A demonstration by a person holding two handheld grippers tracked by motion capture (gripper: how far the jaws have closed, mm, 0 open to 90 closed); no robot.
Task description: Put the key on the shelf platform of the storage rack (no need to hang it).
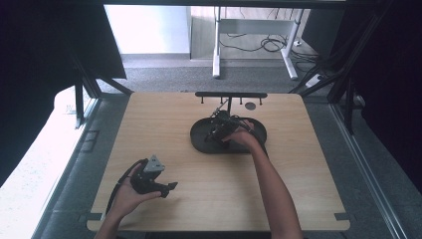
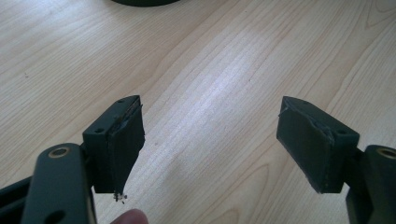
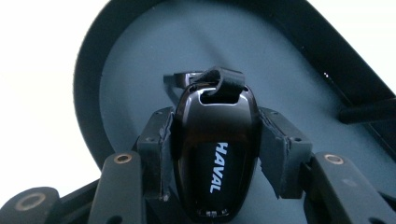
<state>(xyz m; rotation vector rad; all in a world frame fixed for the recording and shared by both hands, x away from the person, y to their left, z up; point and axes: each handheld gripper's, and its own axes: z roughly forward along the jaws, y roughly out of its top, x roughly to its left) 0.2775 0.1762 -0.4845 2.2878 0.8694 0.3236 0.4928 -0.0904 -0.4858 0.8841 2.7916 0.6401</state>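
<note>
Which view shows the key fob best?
The right gripper view: the black HAVAL key fob sits close up, clamped between the jaws over the dark tray. In the high view it is hidden behind the right gripper.

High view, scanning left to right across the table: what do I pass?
Left gripper with jaws open over bare table → black tray → right gripper over the tray, shut on the key fob.
</note>
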